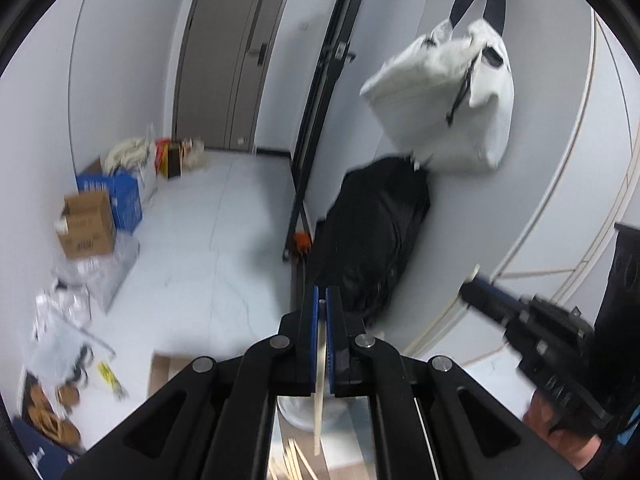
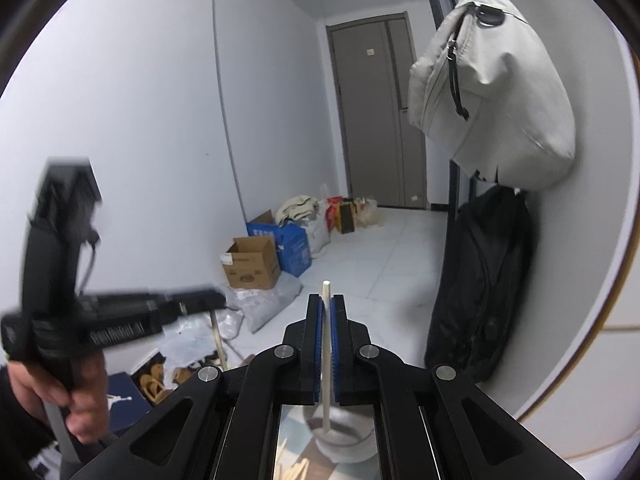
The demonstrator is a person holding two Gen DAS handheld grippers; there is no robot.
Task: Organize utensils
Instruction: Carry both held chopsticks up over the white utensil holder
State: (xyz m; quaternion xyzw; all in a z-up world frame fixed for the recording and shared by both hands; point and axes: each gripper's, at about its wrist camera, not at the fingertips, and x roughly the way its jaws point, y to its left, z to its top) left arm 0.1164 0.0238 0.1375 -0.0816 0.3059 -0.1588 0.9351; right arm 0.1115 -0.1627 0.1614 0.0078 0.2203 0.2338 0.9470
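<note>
Clearly both grippers are mid-carry: the left gripper (image 1: 321, 304) is pressed together on a chopstick (image 1: 319, 392) that hangs down at 6 o'clock, and the right gripper (image 2: 327, 308) pinches a second chopstick (image 2: 326, 344) whose tip pokes up past its pads. Below each, at 6 o'clock, a pale cup (image 2: 344, 436) stands with loose sticks (image 2: 294, 470) lying beside it, so by my reading two are lifted, none visibly stowed, and several remain.

Farther off lie the boxes (image 2: 252, 266) at 9 o'clock and the hung bag (image 2: 496, 104) at 1 o'clock.

Only the right view shows the person's hand (image 2: 76, 396) on the left tool's handle; only the left view shows the right tool from outside, at 4 o'clock.
</note>
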